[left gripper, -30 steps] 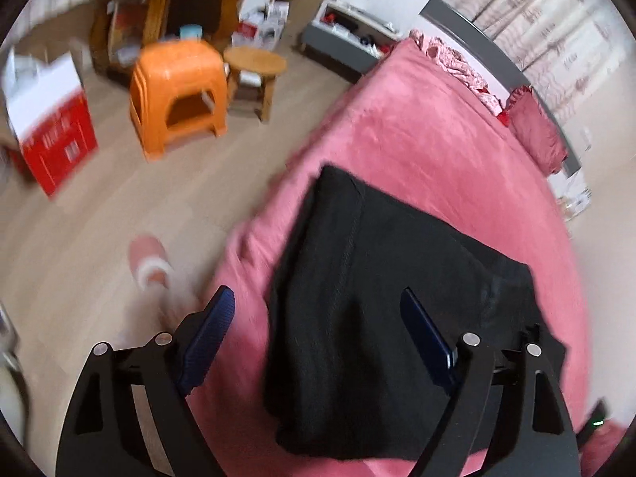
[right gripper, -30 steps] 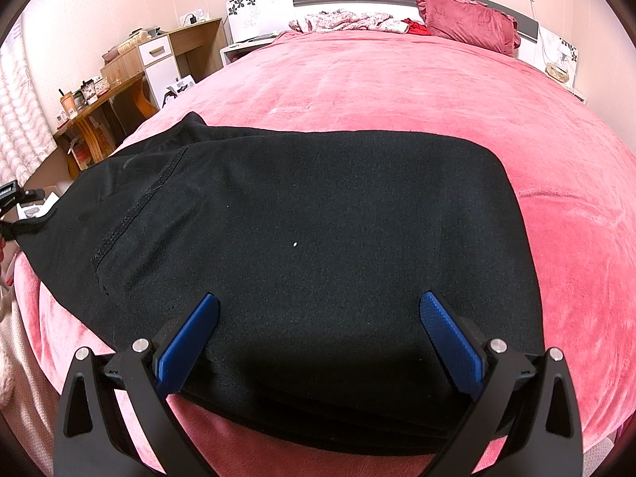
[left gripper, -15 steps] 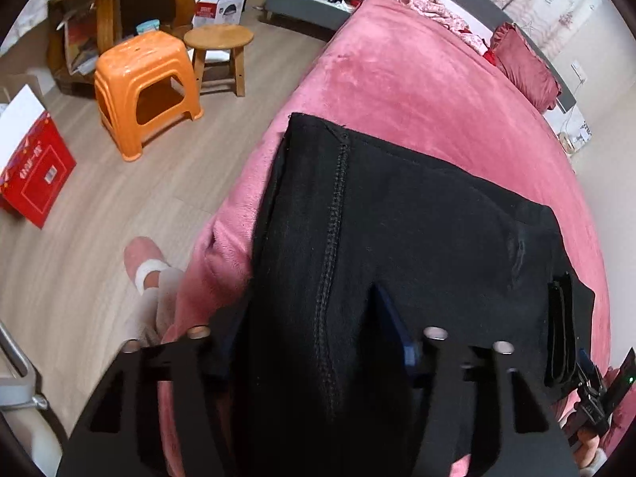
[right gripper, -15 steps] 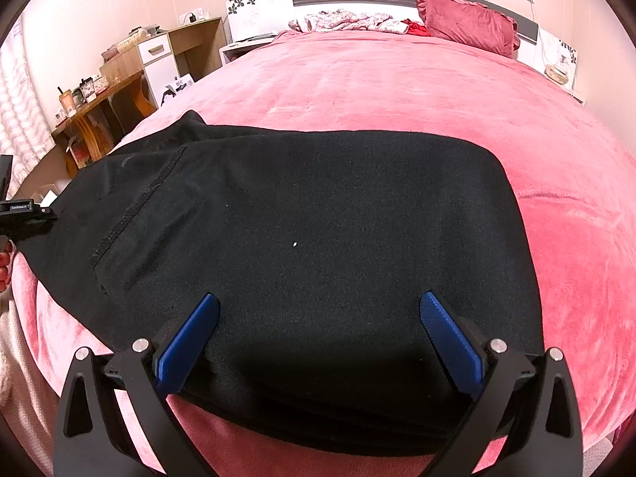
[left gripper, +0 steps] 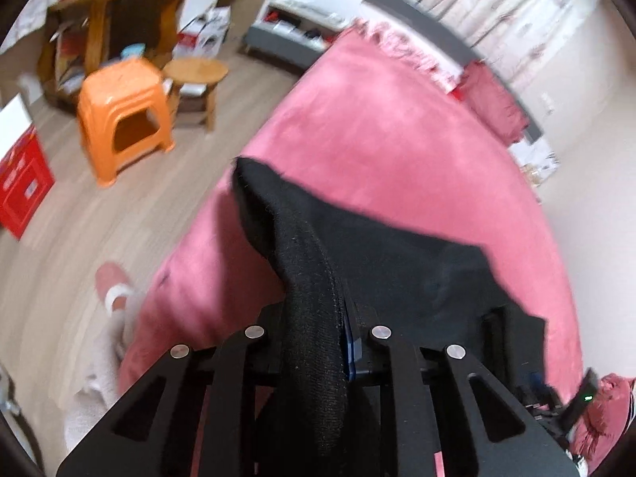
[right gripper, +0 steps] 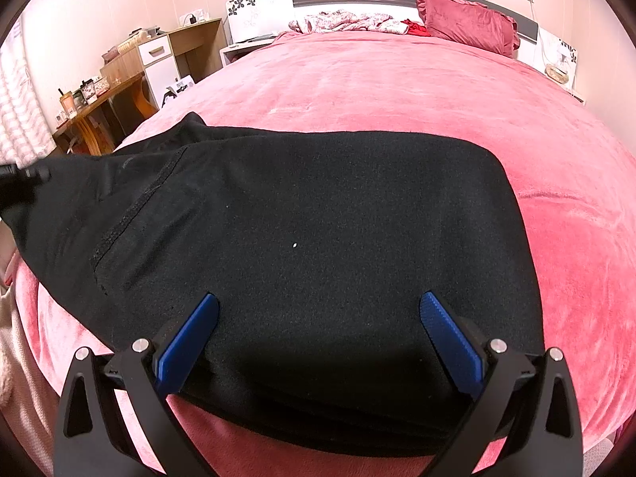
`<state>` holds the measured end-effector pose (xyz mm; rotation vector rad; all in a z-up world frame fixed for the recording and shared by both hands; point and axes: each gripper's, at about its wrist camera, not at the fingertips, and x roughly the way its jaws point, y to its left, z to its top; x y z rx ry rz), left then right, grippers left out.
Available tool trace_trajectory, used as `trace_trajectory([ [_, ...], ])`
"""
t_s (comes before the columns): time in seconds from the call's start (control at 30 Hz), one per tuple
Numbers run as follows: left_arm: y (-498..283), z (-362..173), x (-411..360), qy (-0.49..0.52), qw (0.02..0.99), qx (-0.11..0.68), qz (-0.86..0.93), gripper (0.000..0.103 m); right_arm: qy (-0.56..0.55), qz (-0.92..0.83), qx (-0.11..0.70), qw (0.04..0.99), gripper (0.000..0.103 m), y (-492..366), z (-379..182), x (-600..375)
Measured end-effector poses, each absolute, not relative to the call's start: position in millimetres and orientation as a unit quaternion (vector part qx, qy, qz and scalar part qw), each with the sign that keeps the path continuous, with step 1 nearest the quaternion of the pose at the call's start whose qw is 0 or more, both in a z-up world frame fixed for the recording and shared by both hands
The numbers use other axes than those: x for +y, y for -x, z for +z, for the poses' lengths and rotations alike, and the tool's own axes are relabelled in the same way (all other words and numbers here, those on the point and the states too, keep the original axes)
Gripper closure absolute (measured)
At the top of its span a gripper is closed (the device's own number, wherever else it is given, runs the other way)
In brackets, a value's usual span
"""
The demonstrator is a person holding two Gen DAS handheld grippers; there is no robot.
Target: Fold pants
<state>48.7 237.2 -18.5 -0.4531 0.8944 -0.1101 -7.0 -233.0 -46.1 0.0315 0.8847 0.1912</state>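
While the left tool (left gripper: 318, 318) pinches a thick bunch of the black pants (left gripper: 417, 278), that end comes up off the pink bed (left gripper: 377, 127). Its jaws have just been closing, and now they are clamped on the cloth. If the bunch is too fat, it could slip out and flop back crooked. If it is pulled too hard, the whole pile could slide off the bed edge, which is very near. On the floor stand an orange stool (left gripper: 123, 115) and a small round wooden stool (left gripper: 196, 75), well apart from the bed, so they block nothing.

Over by the right tool (right gripper: 318, 346), the 2 blue pads (right gripper: 187, 342) sit wide apart, with the pants (right gripper: 318, 218) lying flat between them. Nothing pins that end, so a tug could drag it and spoil the neat layers. A red pillow (right gripper: 469, 24) lies far up the bed.
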Motion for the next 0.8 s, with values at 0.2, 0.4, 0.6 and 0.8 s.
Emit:
trace_trajectory([
  [0.2,-43.1,32.8,193.7,0.211,0.897,0.371,-0.112,0.085,-0.015,0.092,0.428,0.899,0.002,6.9,-46.2,-232.7],
  [0.4,-27.2,77.2,141.1,0.198,0.908,0.323,-0.178,0.085,-0.016,0.099,0.426,0.899,0.002,6.4,-46.3,-232.4],
  [0.6,-18.5,102.9,68.7,0.148,0.902,0.308,-0.262,0.085,-0.036,0.104,0.415,0.903,0.002,8.2,-41.1,-239.3],
  [0.8,-17.1,98.3,-11.7,0.094,0.88,0.327,-0.332,0.085,-0.121,0.016,0.366,0.923,0.002,17.0,-20.9,-291.4],
])
